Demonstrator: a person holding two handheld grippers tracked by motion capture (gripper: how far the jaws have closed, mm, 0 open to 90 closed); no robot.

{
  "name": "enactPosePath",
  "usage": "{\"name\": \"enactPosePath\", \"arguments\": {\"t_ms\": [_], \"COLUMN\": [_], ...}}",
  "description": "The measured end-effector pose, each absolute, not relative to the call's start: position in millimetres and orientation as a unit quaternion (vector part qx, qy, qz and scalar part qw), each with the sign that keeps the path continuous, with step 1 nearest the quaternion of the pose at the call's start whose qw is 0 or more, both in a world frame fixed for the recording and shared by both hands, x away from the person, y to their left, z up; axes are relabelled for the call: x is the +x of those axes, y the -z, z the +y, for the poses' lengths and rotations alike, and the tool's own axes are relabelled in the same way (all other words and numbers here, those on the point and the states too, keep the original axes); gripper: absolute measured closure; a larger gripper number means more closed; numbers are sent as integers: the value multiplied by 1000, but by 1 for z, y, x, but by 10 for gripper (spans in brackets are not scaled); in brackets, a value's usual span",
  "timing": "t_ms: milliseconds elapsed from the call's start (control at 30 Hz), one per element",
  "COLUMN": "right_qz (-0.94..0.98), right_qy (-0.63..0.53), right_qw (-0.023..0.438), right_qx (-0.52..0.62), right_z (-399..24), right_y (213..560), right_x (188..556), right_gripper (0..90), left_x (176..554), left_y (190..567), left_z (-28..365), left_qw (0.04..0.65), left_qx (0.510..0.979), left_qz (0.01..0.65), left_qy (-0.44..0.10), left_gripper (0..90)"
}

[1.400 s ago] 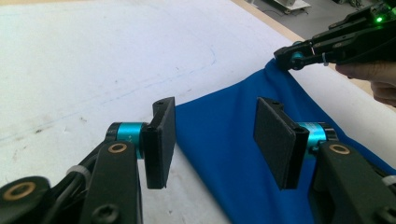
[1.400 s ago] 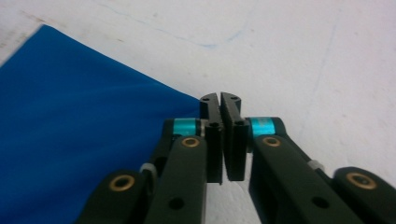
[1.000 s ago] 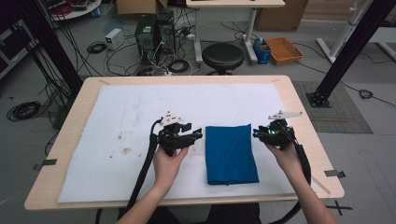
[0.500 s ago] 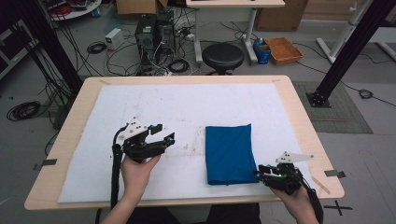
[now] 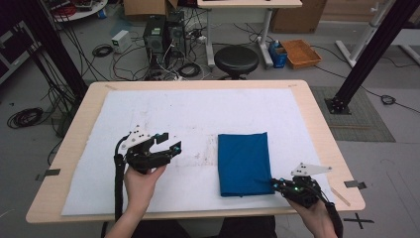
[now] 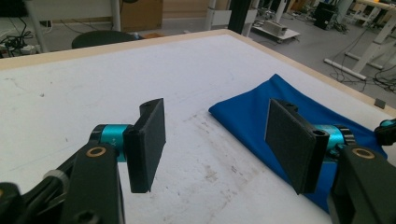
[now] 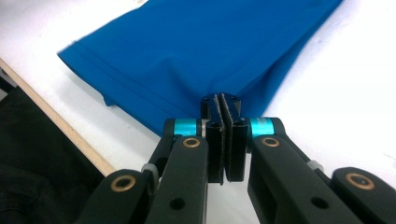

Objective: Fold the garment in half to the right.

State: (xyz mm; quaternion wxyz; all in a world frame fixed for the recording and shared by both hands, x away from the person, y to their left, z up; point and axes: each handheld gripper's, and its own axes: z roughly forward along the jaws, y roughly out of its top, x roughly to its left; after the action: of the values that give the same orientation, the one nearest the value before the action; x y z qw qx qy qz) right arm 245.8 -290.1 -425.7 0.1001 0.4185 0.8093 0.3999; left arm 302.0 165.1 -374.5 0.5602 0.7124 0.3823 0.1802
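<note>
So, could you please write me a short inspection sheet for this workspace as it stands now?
Surface: wooden table under a white mat with faint smudges near its middle.
Job's things: folded blue cloth lying flat on the mat, right of centre.
Clutter: nothing seen on the table.
Grippers: left claw open, above the mat, apart from the cloth; right claw has just closed on the cloth's near right corner.
Cables: a black cable trails from the left claw along the forearm.
Surroundings: black stool, computer tower, orange tray, loose floor cables.
</note>
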Motion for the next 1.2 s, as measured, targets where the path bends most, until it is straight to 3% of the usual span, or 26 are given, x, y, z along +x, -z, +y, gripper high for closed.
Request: {"name": "enactPosePath", "arguments": {"t_ms": [133, 367, 667, 933, 1067, 1200], "right_qz": [810, 803, 769, 764, 774, 774], "right_qy": [-390, -383, -451, -477, -484, -496], "right_qw": [97, 101, 158, 149, 146, 147], "right_qx": [427, 445, 425, 407, 382, 364], "right_z": [-297, -302, -308, -296, -287, -282], "right_y": [427, 430, 391, 368, 357, 345], "right_x": [246, 256, 282, 325, 340, 348], "right_gripper": [886, 767, 506, 288, 215, 213], "left_x": [302, 302, 310, 324, 331, 334], "left_y": [374, 375, 372, 366, 358, 350], "left_z": [164, 163, 175, 188, 191, 194], "left_qw": [559, 556, 557, 554, 549, 548], "left_qx": [716, 724, 727, 730, 730, 729], "left_qz": [379, 371, 364, 344, 335, 331], "left_qy": [-177, -170, -167, -203, -230, -245], "left_gripper": [384, 369, 349, 351, 351, 350]}}
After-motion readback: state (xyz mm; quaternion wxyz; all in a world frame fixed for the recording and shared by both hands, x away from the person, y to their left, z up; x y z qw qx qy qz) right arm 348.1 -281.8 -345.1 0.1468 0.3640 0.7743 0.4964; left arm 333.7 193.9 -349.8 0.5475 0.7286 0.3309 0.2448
